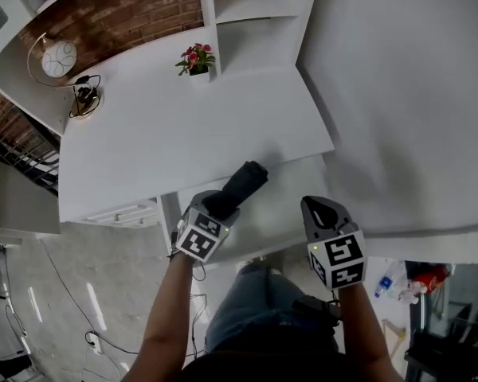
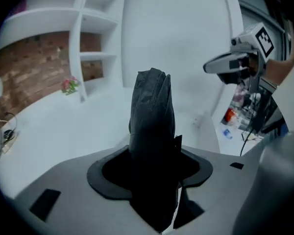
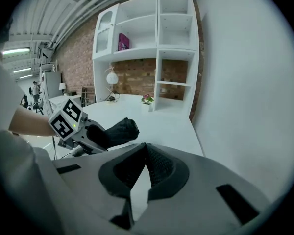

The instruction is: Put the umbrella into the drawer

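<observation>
A folded black umbrella (image 1: 245,180) sticks out forward from my left gripper (image 1: 223,201), which is shut on its lower end, just off the front edge of the white desk (image 1: 183,134). In the left gripper view the umbrella (image 2: 152,111) stands up between the jaws and fills the gap. My right gripper (image 1: 320,209) hangs beside it to the right, apart from the umbrella, its jaw tips together with nothing between them (image 3: 146,153). The right gripper view shows the umbrella (image 3: 120,130) held at the left. White drawer fronts (image 1: 123,212) show under the desk's left part.
On the desk stand a small flower pot (image 1: 196,59), a round clock (image 1: 58,57) and a coiled cable (image 1: 85,98). White shelves (image 1: 247,6) rise at the back, and a white wall (image 1: 398,94) is at the right. Bottles (image 1: 418,281) lie on the floor at the right.
</observation>
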{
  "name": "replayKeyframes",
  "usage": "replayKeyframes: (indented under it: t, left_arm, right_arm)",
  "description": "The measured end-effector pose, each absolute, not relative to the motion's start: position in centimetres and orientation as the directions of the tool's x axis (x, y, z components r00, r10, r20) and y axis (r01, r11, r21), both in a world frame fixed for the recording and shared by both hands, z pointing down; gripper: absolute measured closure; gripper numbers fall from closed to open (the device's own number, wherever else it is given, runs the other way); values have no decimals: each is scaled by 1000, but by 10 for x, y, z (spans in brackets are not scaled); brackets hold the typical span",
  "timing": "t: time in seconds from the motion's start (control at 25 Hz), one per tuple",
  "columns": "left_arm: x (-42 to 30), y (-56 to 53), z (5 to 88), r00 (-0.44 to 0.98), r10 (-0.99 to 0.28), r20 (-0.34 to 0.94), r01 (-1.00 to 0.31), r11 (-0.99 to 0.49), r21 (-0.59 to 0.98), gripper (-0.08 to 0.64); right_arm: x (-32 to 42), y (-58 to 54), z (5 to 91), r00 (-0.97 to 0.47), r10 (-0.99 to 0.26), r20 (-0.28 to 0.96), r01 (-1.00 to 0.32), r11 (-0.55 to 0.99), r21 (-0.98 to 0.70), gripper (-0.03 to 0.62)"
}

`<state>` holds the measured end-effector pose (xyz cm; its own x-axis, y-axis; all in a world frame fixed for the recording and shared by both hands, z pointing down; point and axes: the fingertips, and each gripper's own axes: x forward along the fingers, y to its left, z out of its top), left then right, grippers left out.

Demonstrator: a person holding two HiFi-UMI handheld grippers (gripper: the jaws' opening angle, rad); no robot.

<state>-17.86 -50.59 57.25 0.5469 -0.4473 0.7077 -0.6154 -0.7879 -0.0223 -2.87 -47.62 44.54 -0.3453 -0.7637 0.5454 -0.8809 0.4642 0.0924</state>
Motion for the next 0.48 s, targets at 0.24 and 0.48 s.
replayKeyframes:
  t: [0.24,0.48]
  left_arm:
    - [-157,-509,671,442,-187,877,-507,-859,72,311]
    - [-138,-511,730,311,-119,943,-423,-906,25,311]
  right_arm:
    - [-6,-487,476,-307,-730,610,-904,424,52,592]
    - [5,-488,503,-303,-682,665,-911,413,9,592]
